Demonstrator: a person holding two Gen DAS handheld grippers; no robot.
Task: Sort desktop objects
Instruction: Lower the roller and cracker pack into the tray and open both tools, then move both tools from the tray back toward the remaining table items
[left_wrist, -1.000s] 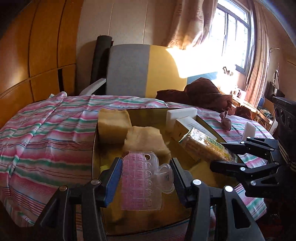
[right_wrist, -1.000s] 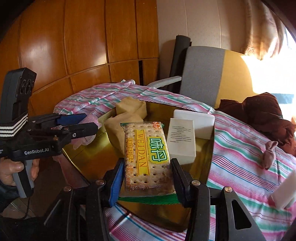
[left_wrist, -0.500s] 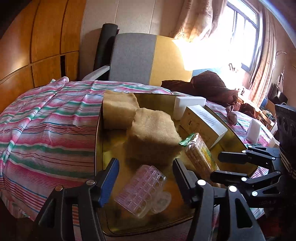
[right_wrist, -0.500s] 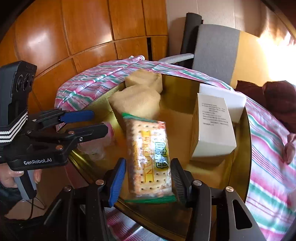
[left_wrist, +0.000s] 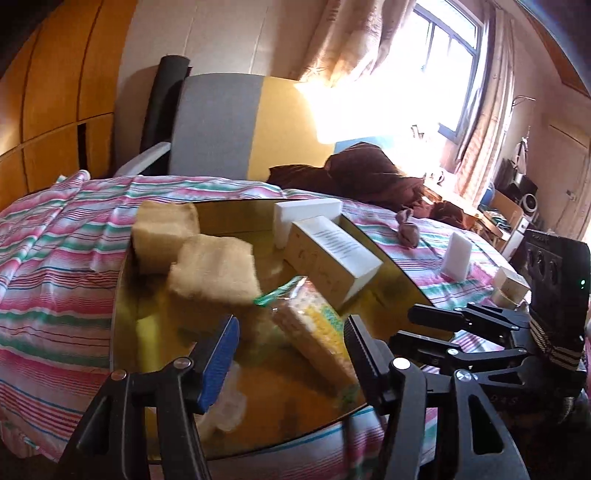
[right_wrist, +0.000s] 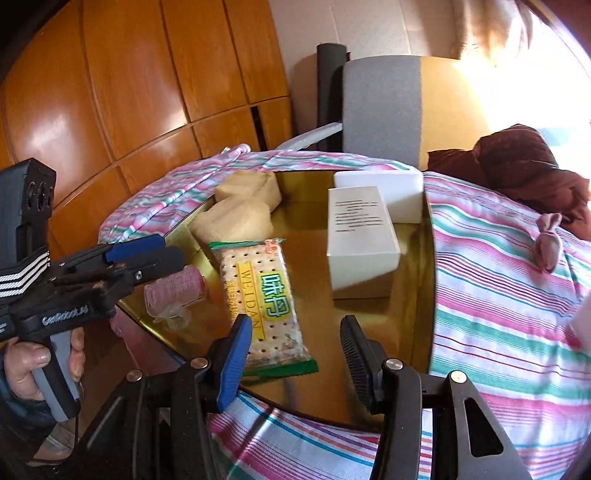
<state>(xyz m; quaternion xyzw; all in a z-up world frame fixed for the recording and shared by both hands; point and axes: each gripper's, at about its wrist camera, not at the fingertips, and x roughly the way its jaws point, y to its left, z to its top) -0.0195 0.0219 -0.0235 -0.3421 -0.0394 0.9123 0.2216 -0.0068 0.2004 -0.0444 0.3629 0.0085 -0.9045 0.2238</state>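
A round gold tray (right_wrist: 369, 306) lies on the striped cloth. On it are two tan sponges (right_wrist: 236, 221), a WEIDAN cracker pack (right_wrist: 266, 295), a white box (right_wrist: 360, 232), a white block (right_wrist: 391, 188) and a clear pink clip-like holder (right_wrist: 175, 291). My right gripper (right_wrist: 295, 350) is open and empty, just behind the cracker pack's near end. My left gripper (left_wrist: 291, 347) is open and empty over the tray's near edge, with the pack (left_wrist: 314, 332) ahead and the pink holder (left_wrist: 229, 398) blurred below its left finger. It also shows in the right wrist view (right_wrist: 147, 254).
The striped cloth (left_wrist: 55, 266) covers the surface around the tray. A small white block (left_wrist: 458, 254) stands on the cloth at right, with a small box (left_wrist: 511, 282) and a pink knotted item (right_wrist: 548, 236) nearby. A chair (left_wrist: 229, 125) and brown bedding (left_wrist: 369, 177) lie behind.
Both grippers let go and drew back: the pink holder and the cracker pack now lie on the tray. The left gripper swung right, toward the cracker pack.
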